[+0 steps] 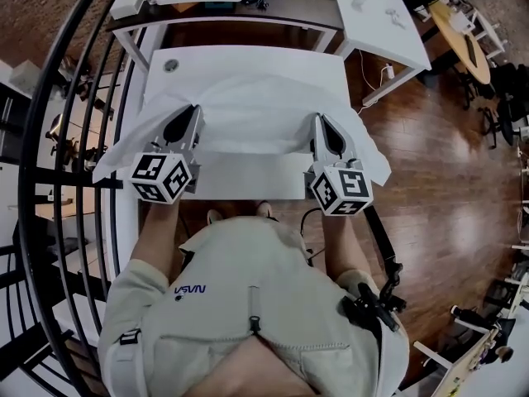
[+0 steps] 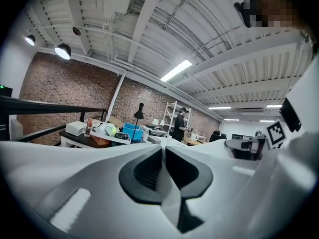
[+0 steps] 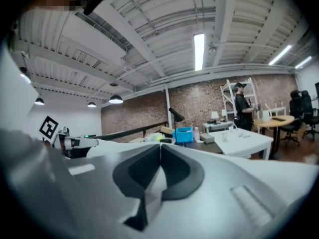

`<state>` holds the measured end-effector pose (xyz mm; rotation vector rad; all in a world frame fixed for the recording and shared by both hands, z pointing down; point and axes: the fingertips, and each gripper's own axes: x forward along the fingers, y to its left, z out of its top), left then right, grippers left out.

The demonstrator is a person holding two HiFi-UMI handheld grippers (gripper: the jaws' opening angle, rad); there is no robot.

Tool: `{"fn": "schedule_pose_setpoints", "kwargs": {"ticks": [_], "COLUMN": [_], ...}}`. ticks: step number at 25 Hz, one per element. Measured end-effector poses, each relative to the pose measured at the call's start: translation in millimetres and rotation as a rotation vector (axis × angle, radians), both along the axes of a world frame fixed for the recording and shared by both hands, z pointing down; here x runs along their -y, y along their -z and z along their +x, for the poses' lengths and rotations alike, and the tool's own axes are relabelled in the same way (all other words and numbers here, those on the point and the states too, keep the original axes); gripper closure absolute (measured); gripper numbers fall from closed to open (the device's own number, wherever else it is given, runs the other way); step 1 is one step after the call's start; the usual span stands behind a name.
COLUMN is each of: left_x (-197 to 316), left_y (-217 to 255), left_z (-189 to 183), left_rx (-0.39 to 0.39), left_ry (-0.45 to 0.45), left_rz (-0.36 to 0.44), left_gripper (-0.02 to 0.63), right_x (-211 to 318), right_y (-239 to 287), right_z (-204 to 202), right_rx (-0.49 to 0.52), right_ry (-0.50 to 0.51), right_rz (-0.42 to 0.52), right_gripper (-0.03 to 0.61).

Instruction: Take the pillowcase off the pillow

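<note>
Above the white table we hold both tools closed tight. Our left gripper pinches a fold of the white pillowcase, and our right gripper pinches another fold of it. The cloth hangs spread between the two, over that table. Whether the pillow is inside it we cannot tell. Round us are a wooden floor, a black railing, a cluttered dark desk and a brick wall.
</note>
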<state>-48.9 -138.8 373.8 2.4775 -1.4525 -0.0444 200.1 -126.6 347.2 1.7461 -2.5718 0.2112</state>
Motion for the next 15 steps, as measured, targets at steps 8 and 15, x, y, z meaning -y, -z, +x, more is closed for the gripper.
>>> {"fn": "schedule_pose_setpoints", "kwargs": {"ticks": [8, 15], "left_x": [-88, -68], "left_y": [1, -58], "left_z": [36, 35], "left_rx": [-0.266, -0.686], "left_ry": [-0.23, -0.115], "left_rz": [-0.113, -0.34], "left_gripper": [0.459, 0.209], "right_x": [21, 24], "right_y": [17, 18], "right_z": [1, 0], "right_rx": [-0.005, -0.003], "right_ry": [-0.032, -0.022], "right_rz": [0.009, 0.013], "right_gripper": [0.573, 0.572]}}
